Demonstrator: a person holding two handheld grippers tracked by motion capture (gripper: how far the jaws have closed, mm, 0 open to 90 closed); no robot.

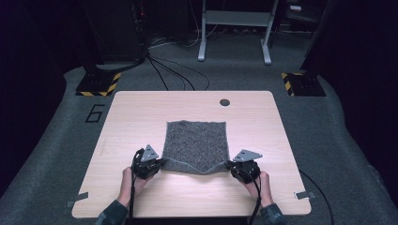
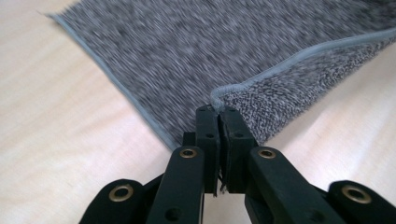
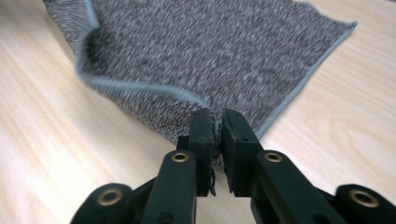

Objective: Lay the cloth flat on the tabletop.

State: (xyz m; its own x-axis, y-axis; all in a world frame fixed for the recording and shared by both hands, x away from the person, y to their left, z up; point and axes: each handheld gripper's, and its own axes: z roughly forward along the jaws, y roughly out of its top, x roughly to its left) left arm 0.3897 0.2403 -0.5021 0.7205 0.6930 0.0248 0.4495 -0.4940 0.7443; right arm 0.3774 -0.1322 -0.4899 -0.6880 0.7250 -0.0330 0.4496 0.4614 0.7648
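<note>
Light wood tabletop [image 1: 141, 108], bare apart from a small dark round grommet [image 1: 225, 102] near the far edge, well beyond the work. Strips of tape [image 1: 76, 198] at the near left corner and [image 1: 304, 195] at the near right. Around the tabletop: grey carpet floor [image 1: 56, 140], a painted "6" [image 1: 95, 113] at left, black cables [image 1: 173, 75] running off behind, a grey metal frame [image 1: 234, 28] farther back, yellow-black striped bases [image 1: 98, 84] on either side. Nothing lies between the jaws and the cloth.

Grey speckled cloth [image 1: 195, 145] lies flat mid-tabletop, square, with a lighter stitched hem. Its near edge is lifted slightly at both corners and sags in between.

Left gripper [image 1: 159, 162] sits at the near left corner; in the left gripper view its jaws are pressed together on the hem corner of the cloth [image 2: 219, 46], with the hem curling up right at the jaw tips.

Right gripper [image 1: 230, 165] sits at the near right corner; in the right gripper view its jaws pinch the corner of the cloth [image 3: 201, 51], fabric bunched between them, a fold rising at the left of that view.

Both hands rest low on the tabletop behind the grippers.
</note>
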